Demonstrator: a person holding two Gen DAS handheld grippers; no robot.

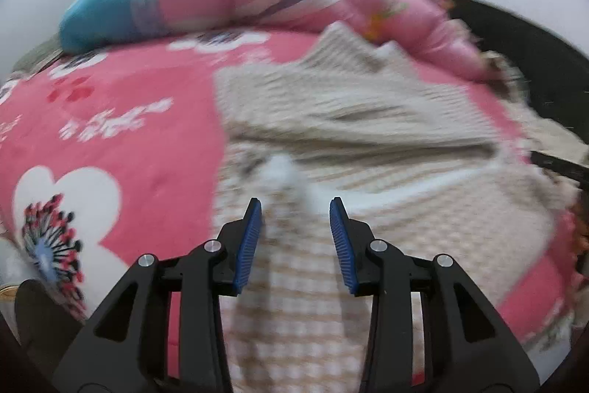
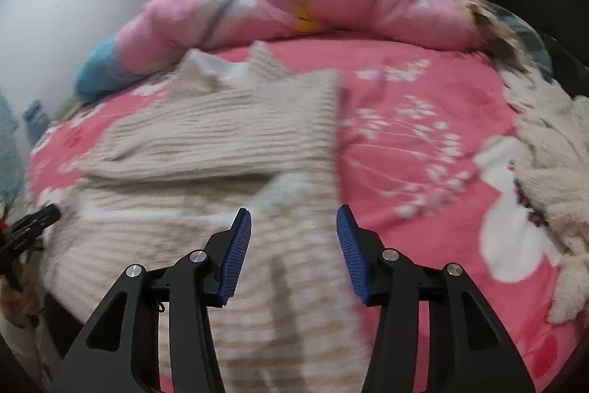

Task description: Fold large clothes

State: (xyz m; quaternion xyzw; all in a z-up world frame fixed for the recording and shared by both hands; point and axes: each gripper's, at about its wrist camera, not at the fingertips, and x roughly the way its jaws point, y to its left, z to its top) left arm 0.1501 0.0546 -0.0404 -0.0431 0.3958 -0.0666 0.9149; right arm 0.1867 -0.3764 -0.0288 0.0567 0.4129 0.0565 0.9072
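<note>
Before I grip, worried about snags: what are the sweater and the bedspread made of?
Sweater: chunky cream knit, probably wool or acrylic, judging by the raised ribs. Bedspread: smooth matte printed fabric, possibly cotton; blur hides the weave.
</note>
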